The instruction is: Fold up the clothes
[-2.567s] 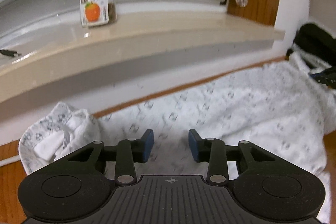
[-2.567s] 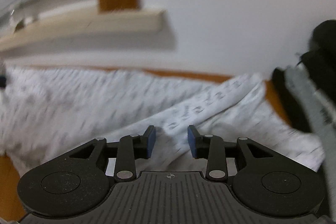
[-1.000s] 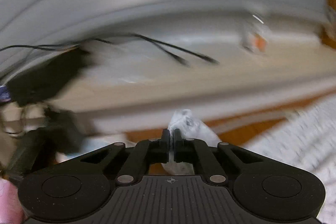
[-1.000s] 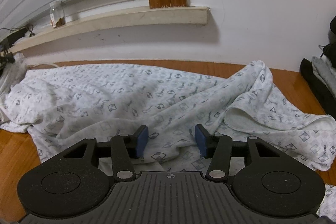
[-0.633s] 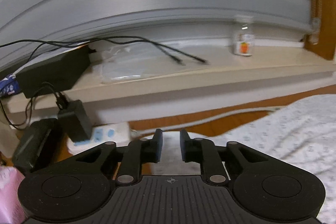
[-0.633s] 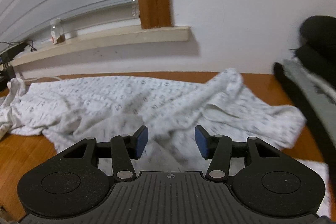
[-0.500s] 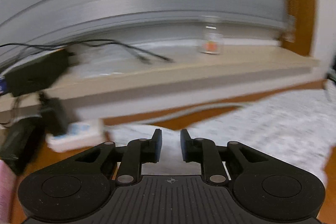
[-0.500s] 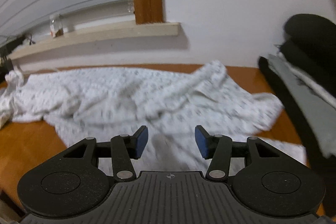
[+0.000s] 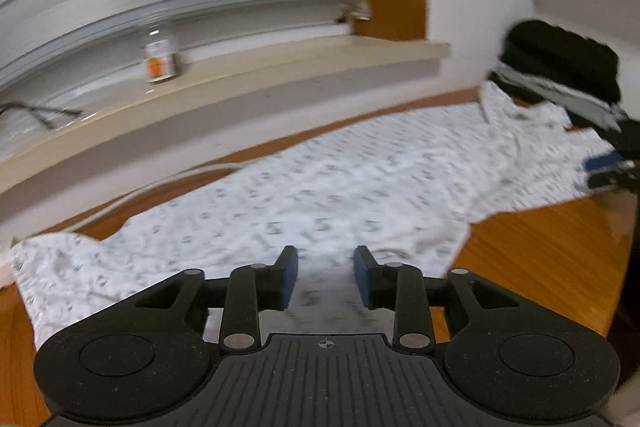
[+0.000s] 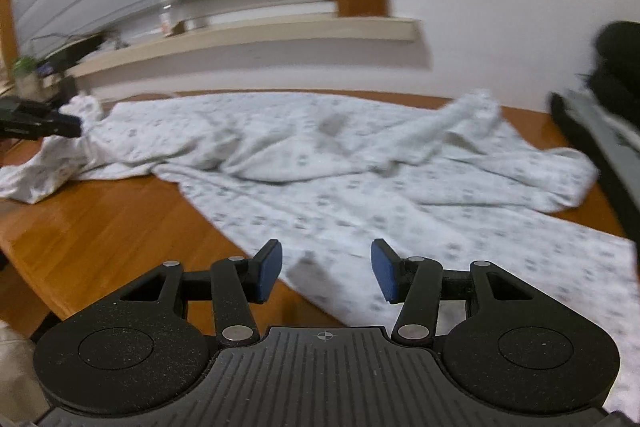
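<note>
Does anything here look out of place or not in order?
The white patterned garment is not flat: it lies crumpled on the wooden table, with bunched ridges across its middle and a wadded end at the left. Both grippers, left and right, are open, holding nothing.

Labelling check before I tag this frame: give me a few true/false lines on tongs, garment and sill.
1. Both tongs are open and empty. True: the left tongs and right tongs each show a gap with nothing pinched.
2. The garment is neatly folded. False: the garment lies spread and rumpled on the table.
3. A small bottle stands on the sill. True: the bottle is upright on the sill.
4. The garment is plain black. False: it is white with a small grey print.
5. Dark clothes are piled at the garment's right end. True: the pile sits there.
</note>
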`<action>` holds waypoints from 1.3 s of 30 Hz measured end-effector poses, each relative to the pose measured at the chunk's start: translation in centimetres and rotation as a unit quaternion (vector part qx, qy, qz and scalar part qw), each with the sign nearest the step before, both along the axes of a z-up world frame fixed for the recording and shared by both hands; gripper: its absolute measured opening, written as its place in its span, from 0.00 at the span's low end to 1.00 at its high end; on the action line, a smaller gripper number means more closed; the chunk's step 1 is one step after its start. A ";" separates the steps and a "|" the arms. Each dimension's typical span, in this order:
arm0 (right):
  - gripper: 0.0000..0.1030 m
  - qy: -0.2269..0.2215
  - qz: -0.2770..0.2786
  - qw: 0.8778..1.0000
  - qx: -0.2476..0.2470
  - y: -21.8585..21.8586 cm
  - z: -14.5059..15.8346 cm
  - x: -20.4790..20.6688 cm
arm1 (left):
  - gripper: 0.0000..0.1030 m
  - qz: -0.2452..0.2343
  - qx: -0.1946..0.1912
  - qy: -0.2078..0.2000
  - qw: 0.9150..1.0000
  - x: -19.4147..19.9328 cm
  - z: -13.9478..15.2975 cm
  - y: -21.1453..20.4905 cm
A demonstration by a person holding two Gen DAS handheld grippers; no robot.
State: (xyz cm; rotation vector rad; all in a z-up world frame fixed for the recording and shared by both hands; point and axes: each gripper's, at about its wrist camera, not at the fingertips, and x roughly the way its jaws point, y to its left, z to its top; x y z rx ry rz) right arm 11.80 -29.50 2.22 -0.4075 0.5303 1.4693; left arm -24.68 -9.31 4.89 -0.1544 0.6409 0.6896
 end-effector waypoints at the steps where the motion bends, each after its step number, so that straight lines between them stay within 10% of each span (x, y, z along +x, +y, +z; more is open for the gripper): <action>1: 0.49 -0.004 0.009 1.000 -0.002 0.3 -0.2 -0.4 | 0.46 -0.005 0.002 0.005 1.000 0.1 -0.2 -0.1; 9: 0.46 -0.029 0.030 0.999 0.002 1.2 -1.2 -1.5 | 0.46 -0.027 -0.035 0.036 0.998 0.6 -2.5 0.7; 13: 0.04 -0.049 0.016 0.999 -0.005 1.0 -1.0 -1.0 | 0.18 -0.016 -0.041 0.025 0.999 0.4 -2.5 1.4; 32: 0.05 -0.040 0.002 0.999 0.016 -9.7 6.8 2.2 | 0.15 0.038 0.000 0.005 0.999 -0.5 2.4 4.7; 39: 0.26 -0.006 -0.078 0.996 0.039 -10.9 6.7 6.1 | 0.19 0.033 0.021 -0.001 0.999 0.0 2.9 3.1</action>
